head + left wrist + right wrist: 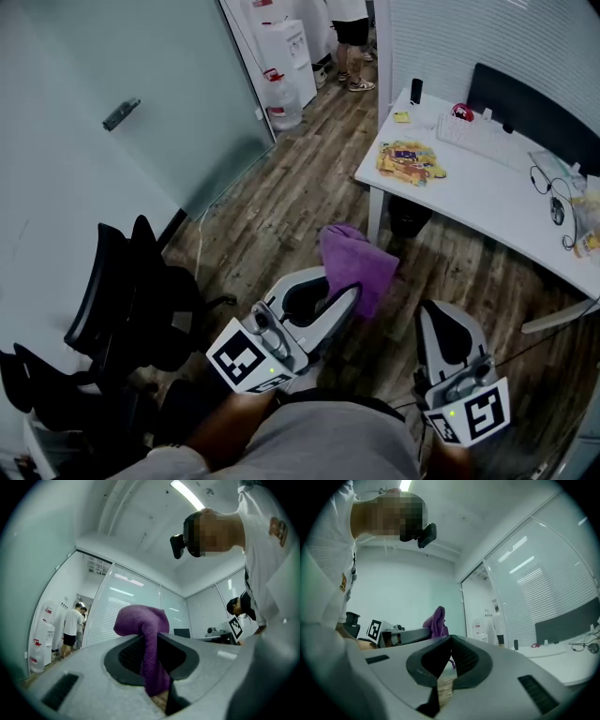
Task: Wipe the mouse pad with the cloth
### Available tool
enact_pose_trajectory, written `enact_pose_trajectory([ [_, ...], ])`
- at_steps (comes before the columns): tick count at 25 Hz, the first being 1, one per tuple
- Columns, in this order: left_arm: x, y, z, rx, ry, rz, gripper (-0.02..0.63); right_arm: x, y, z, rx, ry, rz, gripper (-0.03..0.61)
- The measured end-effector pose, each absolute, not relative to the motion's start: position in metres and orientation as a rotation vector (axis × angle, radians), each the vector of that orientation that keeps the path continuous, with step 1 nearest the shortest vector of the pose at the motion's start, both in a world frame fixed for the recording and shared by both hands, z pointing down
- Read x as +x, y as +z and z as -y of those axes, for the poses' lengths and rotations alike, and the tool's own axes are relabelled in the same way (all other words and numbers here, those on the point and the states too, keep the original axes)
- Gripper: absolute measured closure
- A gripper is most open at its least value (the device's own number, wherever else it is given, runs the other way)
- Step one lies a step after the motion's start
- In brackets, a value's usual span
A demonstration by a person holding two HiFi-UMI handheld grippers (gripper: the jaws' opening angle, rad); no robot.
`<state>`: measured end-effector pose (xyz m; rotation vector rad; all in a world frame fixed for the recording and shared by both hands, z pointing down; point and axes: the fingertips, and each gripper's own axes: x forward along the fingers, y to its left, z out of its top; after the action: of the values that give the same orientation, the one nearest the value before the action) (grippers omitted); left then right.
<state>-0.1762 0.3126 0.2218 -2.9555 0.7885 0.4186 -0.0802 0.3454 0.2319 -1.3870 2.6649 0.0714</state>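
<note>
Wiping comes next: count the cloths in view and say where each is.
1. The purple cloth is clamped in the left gripper, held over the wood floor short of the white desk. Others may lie out of view.

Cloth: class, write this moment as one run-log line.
left gripper: shut on cloth | right gripper: shut, empty | cloth: held over floor, short of desk | wipe: not begun
</note>
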Motion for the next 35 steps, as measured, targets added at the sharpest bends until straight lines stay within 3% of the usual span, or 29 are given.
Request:
enact_pose_trajectory([
  [22,-0.137,0.220,-0.302,-2.891,0.411,-0.853,0.537,-0.014,0.232,-0.335,-1.393,0.108,-2.655,0.568],
  [35,-0.132,0.223,-0.209,-2.900,0.470,-0.822,0.537,-0.007,0.237,-0.247,-1.460,0.126,-2.677,0.568],
])
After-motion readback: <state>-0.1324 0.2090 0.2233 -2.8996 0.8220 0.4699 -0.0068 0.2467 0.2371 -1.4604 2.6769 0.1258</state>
